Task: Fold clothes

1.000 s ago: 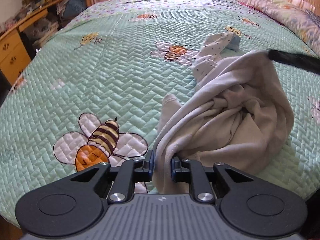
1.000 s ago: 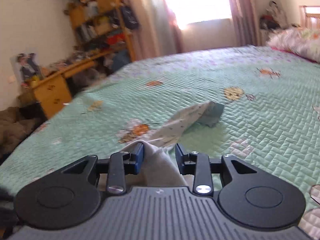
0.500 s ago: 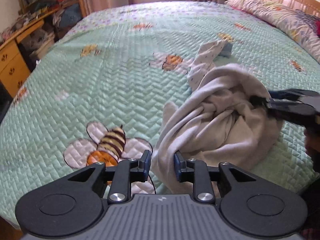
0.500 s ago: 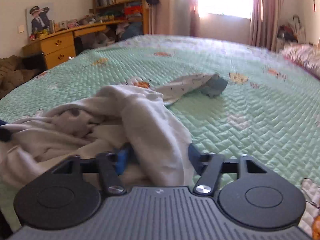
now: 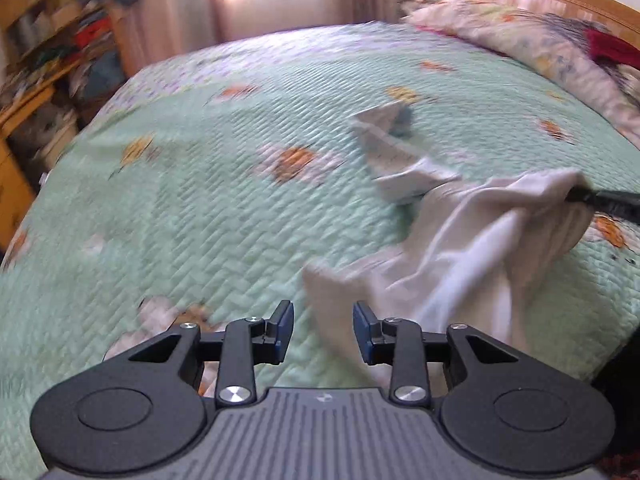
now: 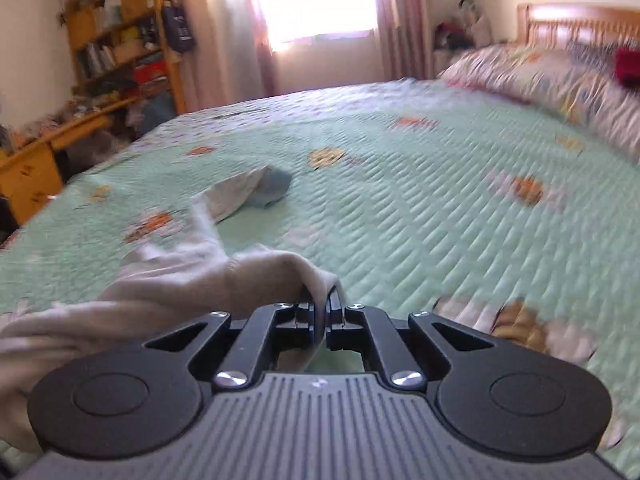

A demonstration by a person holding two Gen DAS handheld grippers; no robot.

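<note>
A pale grey-white garment point(image 5: 472, 240) lies crumpled on the near right part of a green quilted bedspread point(image 5: 224, 216) with bee patterns. The right gripper point(image 6: 325, 312) has its jaws pressed together on a fold of this garment, pinching the cloth right at its fingertips; from there the fabric trails away to the left and down past the gripper body. In the left wrist view the same gripper shows as a dark bar at the right edge, with the garment's corner drawn up to its tip and the cloth stretched from there down toward the near edge of the bed.

The left gripper point(image 5: 323, 330) has its jaws partway apart and opening. The garment's lower edge hangs between and just beyond its blue pads point(image 5: 285, 320), nearer the right pad, but neither pad presses on it as far as the blur allows.

Further up the bed, just beyond the pale garment, lies a second piece of clothing point(image 6: 244, 192), light speckled fabric with a blue-grey end, flat on the bedspread
</note>
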